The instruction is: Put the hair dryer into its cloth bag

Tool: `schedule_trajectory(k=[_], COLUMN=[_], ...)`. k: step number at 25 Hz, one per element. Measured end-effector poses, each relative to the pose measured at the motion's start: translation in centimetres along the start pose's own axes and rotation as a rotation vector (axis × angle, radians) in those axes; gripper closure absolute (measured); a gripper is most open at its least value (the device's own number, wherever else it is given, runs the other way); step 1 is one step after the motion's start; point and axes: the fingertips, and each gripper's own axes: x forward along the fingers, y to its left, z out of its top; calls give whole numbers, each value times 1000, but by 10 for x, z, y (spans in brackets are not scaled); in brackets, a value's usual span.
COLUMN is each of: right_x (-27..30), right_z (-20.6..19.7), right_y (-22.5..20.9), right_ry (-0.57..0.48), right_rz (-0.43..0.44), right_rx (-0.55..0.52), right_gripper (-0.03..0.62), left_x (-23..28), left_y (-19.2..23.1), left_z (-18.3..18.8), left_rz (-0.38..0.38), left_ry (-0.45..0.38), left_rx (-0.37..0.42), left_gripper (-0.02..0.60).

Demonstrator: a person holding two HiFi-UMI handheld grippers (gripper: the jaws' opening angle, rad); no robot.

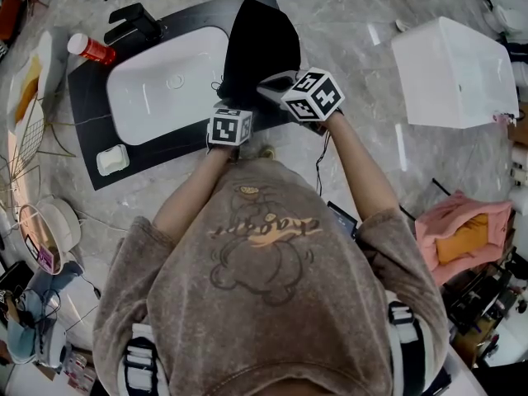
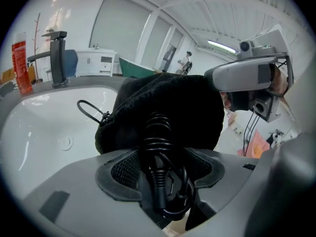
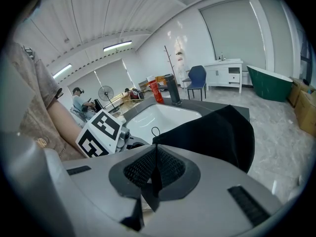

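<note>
The black cloth bag lies on the dark counter slab, partly over the white sink's right rim. In the left gripper view the bag bulges, and the hair dryer's coiled cord runs out of it. The dryer's body is hidden inside. My left gripper is shut on that cord close to the bag's mouth. My right gripper is shut on a fold of the bag's edge, just right of the left gripper. A drawstring loop hangs over the sink.
The white sink is set in a black slab, with a black faucet and a red bottle behind it. A white soap dish sits at the front left. A white box and pink cloth lie to the right.
</note>
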Motion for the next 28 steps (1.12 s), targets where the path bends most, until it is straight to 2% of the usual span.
schedule_trajectory(k=[4,9,18,24,28], right_x=[-1,-1,-2,0,3], right_z=[-1,-2,-3,-4,-3], right_y=[2,2,5,8,8], right_ry=[5,12,18,21,20], right_rz=[3,6,20,29,34], right_rx=[-4,-7,-13,-13,-16], right_gripper=[582,582,582,582,583], left_x=[-5,-6,-10,-4,0], left_y=[3,5,3,4,2], left_z=[4,4,24,33,40], left_rz=[-19,0,-35,-41,-53], left_ry=[-45,-73,-189,-216,-247], left_rx=[-123,-137,-322,-366,-424], left_gripper=[344,360,367,367,368])
